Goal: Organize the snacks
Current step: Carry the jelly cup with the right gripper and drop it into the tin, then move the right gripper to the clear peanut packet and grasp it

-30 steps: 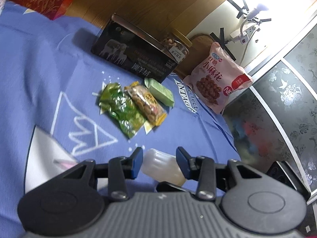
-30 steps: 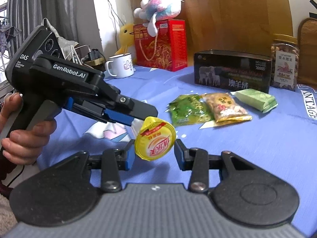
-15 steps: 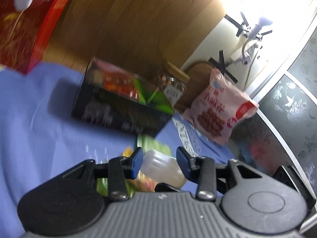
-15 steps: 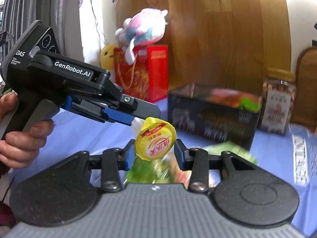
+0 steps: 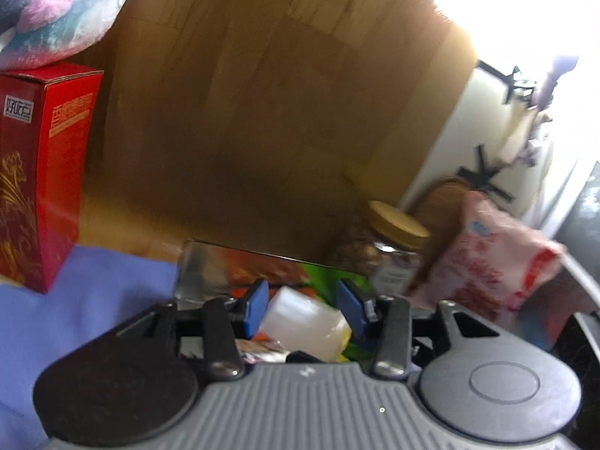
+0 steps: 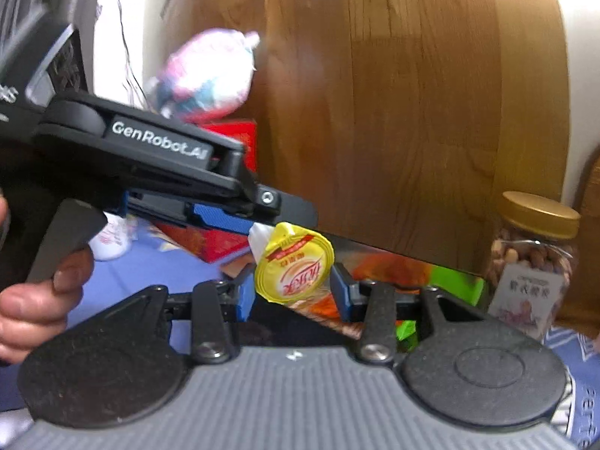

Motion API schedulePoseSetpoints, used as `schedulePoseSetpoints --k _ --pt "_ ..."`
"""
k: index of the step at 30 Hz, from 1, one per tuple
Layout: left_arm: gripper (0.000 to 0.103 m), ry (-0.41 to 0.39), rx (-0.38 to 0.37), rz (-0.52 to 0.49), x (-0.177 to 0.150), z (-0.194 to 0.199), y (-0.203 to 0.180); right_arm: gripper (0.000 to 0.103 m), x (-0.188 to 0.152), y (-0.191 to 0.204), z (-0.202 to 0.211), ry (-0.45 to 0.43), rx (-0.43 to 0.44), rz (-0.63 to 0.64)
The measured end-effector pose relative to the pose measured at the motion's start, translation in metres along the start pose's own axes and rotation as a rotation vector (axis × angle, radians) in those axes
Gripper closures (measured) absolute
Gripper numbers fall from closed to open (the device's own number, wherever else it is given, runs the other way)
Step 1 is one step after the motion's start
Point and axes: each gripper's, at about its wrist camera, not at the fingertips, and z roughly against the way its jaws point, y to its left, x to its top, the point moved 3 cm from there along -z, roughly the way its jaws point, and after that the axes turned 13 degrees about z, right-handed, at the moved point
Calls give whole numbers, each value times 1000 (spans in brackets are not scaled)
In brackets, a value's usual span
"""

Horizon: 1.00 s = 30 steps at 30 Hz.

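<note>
A small jelly cup (image 6: 294, 266) with a yellow foil lid hangs in the air between both grippers. In the left wrist view its translucent body (image 5: 307, 318) lies across my left gripper (image 5: 303, 300), touching both blue pads while the jaws are opening. My right gripper (image 6: 292, 288) has a pad at each edge of the lid, and its jaws are opening too. The left gripper (image 6: 292, 217) reaches in from the left, over the cup. Just beyond and below stands the open black box (image 5: 210, 266) with colourful packets inside.
A gold-lidded nut jar (image 6: 532, 258) and a pink snack bag (image 5: 487, 270) stand right of the box. A red carton (image 5: 41, 172) with a plush toy (image 5: 56, 11) on it is at the left. A wooden headboard (image 6: 412, 112) backs the blue cloth (image 5: 93, 300). A hand (image 6: 37, 300) holds the left gripper.
Both grippers moved forward and up together with the cup, closing on the black box. The loose packets on the cloth have slipped out of view and the box's inside now shows.
</note>
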Motion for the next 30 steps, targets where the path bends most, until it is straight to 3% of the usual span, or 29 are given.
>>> schedulePoseSetpoints --k 4,10,19,25,27,30 --pt "61 15 13 13 -7 -4 9 54 -7 -7 -2 7 -8 -47" --pt "60 19 -32 34 -31 28 9 54 -25 -10 47 -30 -40 -125" --pt "60 119 -41 23 -111 69 10 54 -84 11 100 66 6 -304" --pt "60 163 -11 86 -146 86 30 51 -96 34 97 155 33 -286" --pt "60 164 1 109 -152 94 38 37 -93 41 94 172 24 -223" --pt "60 168 11 134 -159 104 46 35 -89 45 78 203 6 -143"
